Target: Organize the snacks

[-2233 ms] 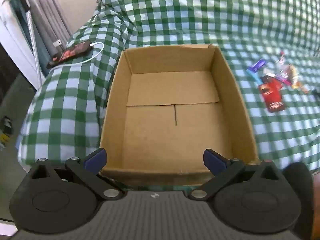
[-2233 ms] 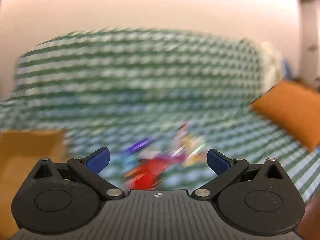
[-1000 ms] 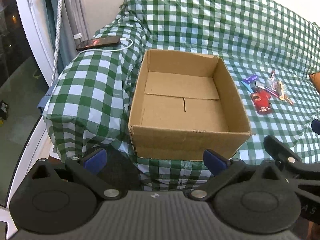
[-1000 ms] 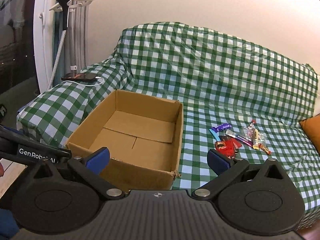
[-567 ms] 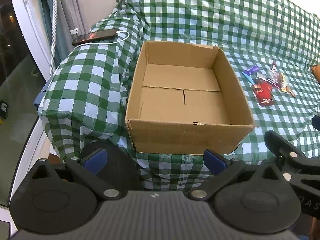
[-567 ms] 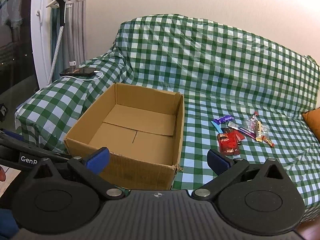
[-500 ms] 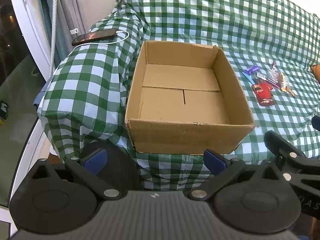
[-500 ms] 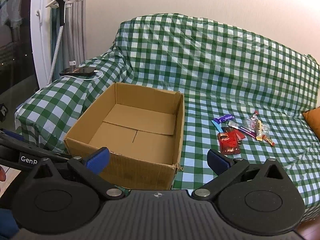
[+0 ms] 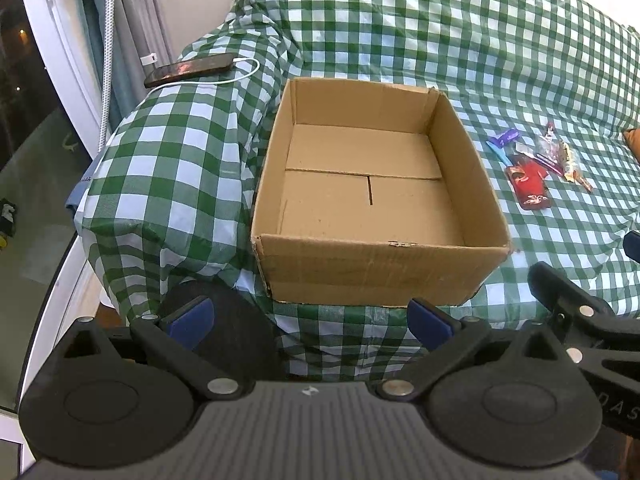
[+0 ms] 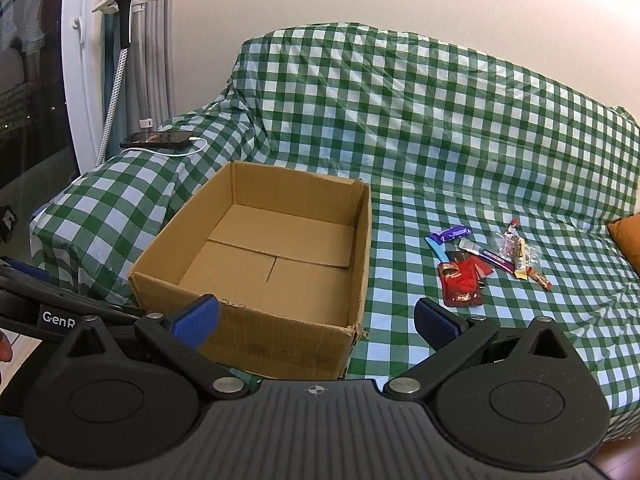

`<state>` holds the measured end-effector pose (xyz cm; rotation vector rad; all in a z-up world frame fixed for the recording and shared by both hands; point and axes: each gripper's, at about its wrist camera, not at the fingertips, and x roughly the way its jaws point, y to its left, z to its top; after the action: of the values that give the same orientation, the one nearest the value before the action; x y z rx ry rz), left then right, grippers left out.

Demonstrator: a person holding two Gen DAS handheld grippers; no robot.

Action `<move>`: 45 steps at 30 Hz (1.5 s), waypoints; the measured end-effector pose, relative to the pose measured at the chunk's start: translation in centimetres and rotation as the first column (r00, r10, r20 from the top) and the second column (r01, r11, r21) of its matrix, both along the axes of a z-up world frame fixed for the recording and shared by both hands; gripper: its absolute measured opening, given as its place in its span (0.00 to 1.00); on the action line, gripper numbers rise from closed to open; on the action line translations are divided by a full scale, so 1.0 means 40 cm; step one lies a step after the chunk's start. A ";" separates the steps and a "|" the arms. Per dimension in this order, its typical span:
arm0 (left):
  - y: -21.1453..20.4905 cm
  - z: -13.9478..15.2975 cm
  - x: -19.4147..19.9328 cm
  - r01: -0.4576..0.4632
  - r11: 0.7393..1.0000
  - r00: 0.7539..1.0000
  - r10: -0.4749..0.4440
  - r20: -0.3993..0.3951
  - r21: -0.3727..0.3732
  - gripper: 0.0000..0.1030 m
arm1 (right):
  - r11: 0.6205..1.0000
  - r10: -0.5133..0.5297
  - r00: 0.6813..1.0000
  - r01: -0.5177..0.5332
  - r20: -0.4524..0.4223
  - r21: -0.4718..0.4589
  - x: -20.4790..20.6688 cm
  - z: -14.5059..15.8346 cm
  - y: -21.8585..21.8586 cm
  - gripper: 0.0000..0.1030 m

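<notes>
1. We see the snacks [image 10: 480, 260] lying in a small loose cluster on the sofa [image 10: 440, 140] seat, at about two o'clock from the right tool in its view, and at about two o'clock in the left view too [image 9: 536, 164].
2. In that cluster a flat red packet [image 10: 460, 284] lies nearest us, a purple wrapper [image 10: 450, 234] sits at its far edge, and clear and gold wrappers [image 10: 516, 252] spread toward three o'clock.
3. The cardboard box [image 10: 280, 216] stands open on the seat near the snacks, at their nine o'clock, apart from them; we see nothing inside it but its bottom flaps [image 9: 368, 196].
4. Our left tool [image 9: 308, 320] hangs in front of the box's near wall, its blue-padded jaws spread wide and gripping nothing.
5. Our right tool [image 10: 316, 318] is likewise spread wide and bare, with the box's near right corner between its jaws.
6. A green-and-white checked cover [image 9: 400, 20] drapes the whole sofa.
7. On the armrest at ten o'clock lies a phone [image 9: 188, 68] with a white cable [image 9: 224, 80] plugged in.
8. An orange cushion [image 10: 626, 236] shows at three o'clock.
</notes>
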<state>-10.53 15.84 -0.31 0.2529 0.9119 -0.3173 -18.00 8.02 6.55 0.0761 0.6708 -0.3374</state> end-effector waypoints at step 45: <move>-1.004 -0.196 0.292 0.344 0.939 0.922 -0.333 -0.196 0.020 1.00 | 0.724 -0.652 0.756 0.644 -0.060 0.247 -0.096 -0.304 -0.929 1.00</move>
<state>1.16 -24.32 -8.17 0.4381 1.0667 -0.6473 -21.85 -29.13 -5.61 0.5771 0.6367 -0.9311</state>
